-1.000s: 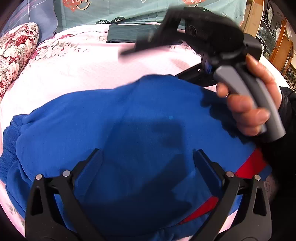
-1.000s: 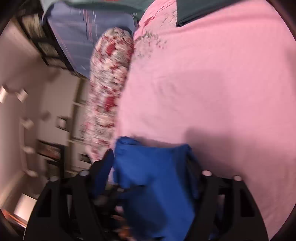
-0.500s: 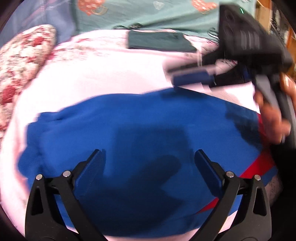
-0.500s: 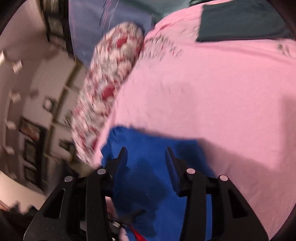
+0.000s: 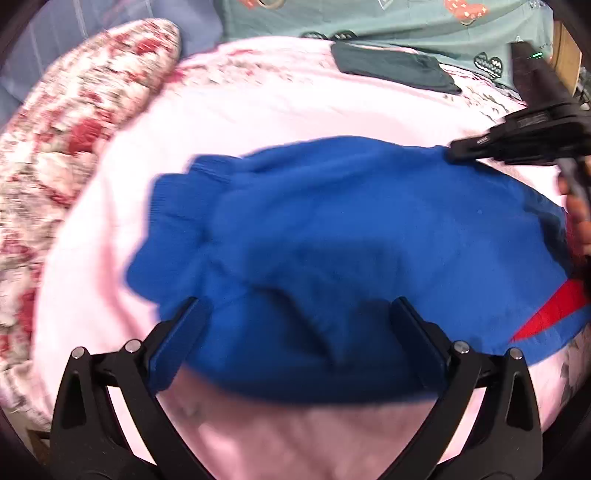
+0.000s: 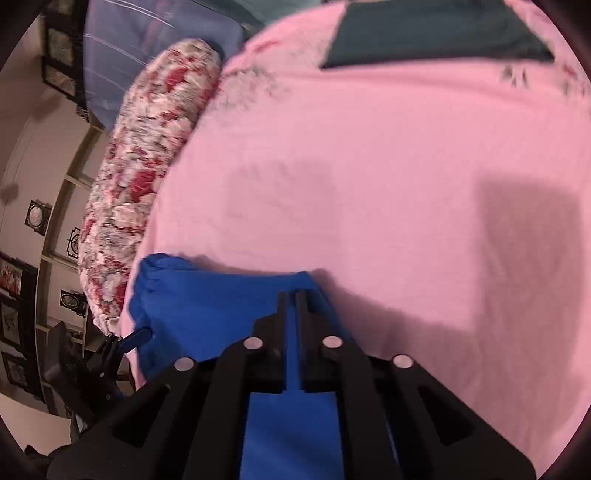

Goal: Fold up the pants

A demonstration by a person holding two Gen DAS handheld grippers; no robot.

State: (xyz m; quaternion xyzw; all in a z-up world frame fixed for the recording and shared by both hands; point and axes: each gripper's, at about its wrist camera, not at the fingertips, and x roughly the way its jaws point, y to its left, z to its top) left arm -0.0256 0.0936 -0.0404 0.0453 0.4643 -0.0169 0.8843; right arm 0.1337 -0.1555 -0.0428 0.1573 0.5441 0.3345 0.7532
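The blue pants [image 5: 332, 236] with a red stripe [image 5: 550, 310] lie folded on the pink bed sheet [image 5: 258, 122]. My left gripper [image 5: 299, 310] is open and empty, hovering above the pants' near edge. My right gripper [image 6: 291, 295] is shut on the far right edge of the blue pants [image 6: 207, 302]. In the left wrist view the right gripper [image 5: 458, 153] reaches in from the right and touches that edge.
A floral bolster pillow [image 5: 74, 122] lies along the left side of the bed. A folded dark green garment [image 5: 395, 66] lies at the far end of the sheet, also in the right wrist view [image 6: 436, 33]. Shelves with framed pictures [image 6: 37, 218] stand beyond the bed.
My right gripper's jaws went from wide apart to shut on the pants' edge. My left gripper pulled back toward the near edge and stayed open.
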